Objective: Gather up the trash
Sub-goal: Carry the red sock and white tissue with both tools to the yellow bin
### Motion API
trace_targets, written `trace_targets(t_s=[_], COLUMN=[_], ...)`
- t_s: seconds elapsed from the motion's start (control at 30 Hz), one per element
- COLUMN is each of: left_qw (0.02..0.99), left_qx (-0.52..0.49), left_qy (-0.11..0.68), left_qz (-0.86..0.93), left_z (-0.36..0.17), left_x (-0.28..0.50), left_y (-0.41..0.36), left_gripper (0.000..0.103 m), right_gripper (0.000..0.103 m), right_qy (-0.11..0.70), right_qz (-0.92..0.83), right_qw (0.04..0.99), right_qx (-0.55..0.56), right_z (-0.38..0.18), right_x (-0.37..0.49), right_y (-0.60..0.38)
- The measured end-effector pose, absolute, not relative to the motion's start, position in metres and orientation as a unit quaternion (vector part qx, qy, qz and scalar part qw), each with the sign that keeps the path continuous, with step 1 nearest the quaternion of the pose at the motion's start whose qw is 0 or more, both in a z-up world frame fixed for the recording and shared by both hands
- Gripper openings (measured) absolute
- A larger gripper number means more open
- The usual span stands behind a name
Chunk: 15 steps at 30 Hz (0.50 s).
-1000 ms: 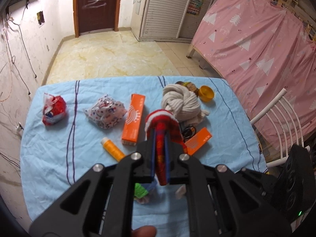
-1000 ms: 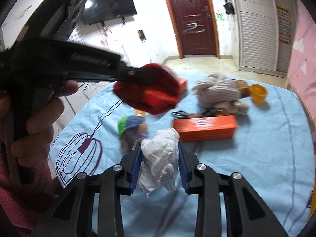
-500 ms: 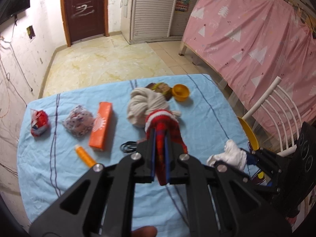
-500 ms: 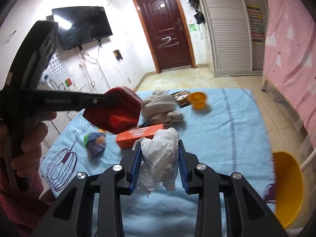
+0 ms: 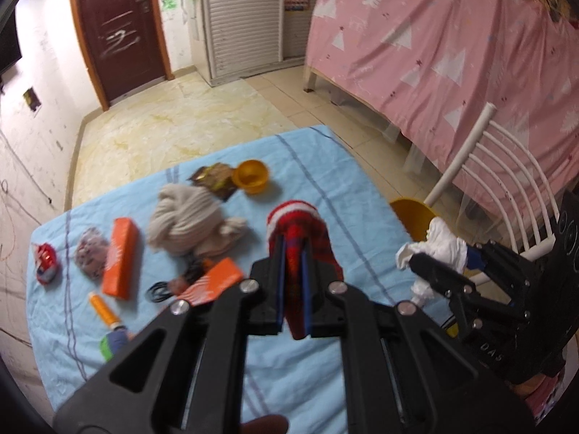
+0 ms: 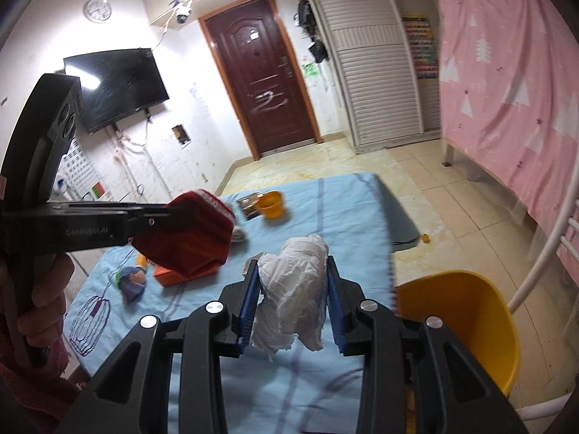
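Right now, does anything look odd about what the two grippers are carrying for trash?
Yes. The left gripper is shut on a red knitted sock, which looks like clothing, not trash. The right gripper holds a crumpled white tissue, beside the yellow bin.

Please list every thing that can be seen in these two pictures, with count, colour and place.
Red knitted item: 1, red with white band, in left gripper.
White crumpled tissue: 1, white, in right gripper.
Yellow bin: 1, beside table's right edge.
Orange boxes: 2, on tablecloth, left and centre.
Beige knitted bundle: 1, centre.
Small orange cup: 1, far side.
Red wrapper: 1, far left.
Orange thread spool: 1, near left.
Tablecloth: 1, light blue.
White chair: 1, right.
Left gripper: 1, black, shut.
Right gripper: 1, black, shut.
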State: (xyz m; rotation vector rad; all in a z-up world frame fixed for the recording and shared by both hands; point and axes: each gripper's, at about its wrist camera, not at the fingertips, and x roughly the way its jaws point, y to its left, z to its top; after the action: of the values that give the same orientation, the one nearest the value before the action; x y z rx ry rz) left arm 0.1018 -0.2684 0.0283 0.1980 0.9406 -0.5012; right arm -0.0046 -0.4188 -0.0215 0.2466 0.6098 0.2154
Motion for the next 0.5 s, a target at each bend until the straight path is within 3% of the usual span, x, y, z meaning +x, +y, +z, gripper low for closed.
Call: trace_targets(t_s=[0.5], left_qw=[0.828], left_qx=[0.149], left_qy=[0.447], left_qz=[-0.304], left_z=[0.012], left_x=[0.080], left_y=[-0.397], left_gripper=[0.006], right_gripper=[0.029], right_qy=[0.287], right_qz=[-0.002], right_qw=[0.940], right_qx=[0.184], right_z=[-0.063], right_x=[-0.029], right_y=[-0.528])
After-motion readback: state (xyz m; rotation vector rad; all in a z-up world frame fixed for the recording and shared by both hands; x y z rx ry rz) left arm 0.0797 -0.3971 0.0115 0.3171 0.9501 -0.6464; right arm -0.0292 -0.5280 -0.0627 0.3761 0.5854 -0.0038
